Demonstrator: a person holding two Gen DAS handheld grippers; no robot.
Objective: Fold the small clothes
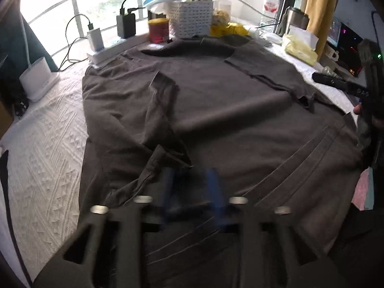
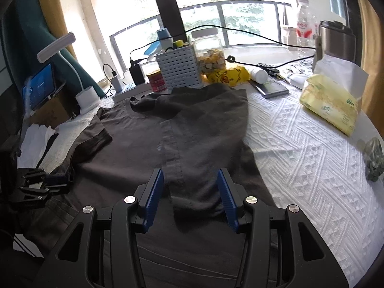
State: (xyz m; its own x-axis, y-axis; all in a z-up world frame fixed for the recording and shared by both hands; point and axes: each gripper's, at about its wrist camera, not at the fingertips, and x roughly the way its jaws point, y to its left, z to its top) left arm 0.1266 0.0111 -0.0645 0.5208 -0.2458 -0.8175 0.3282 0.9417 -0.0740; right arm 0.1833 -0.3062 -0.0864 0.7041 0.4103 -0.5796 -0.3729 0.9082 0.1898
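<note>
A dark grey T-shirt (image 2: 134, 141) is lying spread across a white textured tabletop (image 2: 312, 168), its collar pointing toward 12 o'clock, where the clutter is standing along the window. No writing is readable: the red label on the water bottle (image 2: 304, 21), the print on the red can (image 2: 157, 80) and the green marks on the yellow tissue pack (image 2: 331, 103) are all too blurred to make out.

The right gripper (image 2: 190, 192) is hovering with its jaws partly open; a folded sleeve (image 2: 194, 187) is lying between the blue pads (image 2: 153, 192), which are not pressing on it. In the left wrist view the left gripper (image 1: 192, 187) is smeared by motion blur, its jaws standing partly apart over the shirt's lower body, with no cloth visibly pinched between them. The other sleeve (image 1: 158, 105) is lying folded inward at 11 o'clock from it.

At 12 o'clock a white perforated basket (image 2: 178, 70), a glass jar (image 2: 208, 52), a yellow duck-printed bag (image 2: 228, 75) and a steel mug (image 2: 337, 40) are crowding the shirt's collar end. A white desk lamp (image 2: 72, 72) is standing at 10 o'clock, and a black cable (image 2: 240, 30) is running above the basket.
</note>
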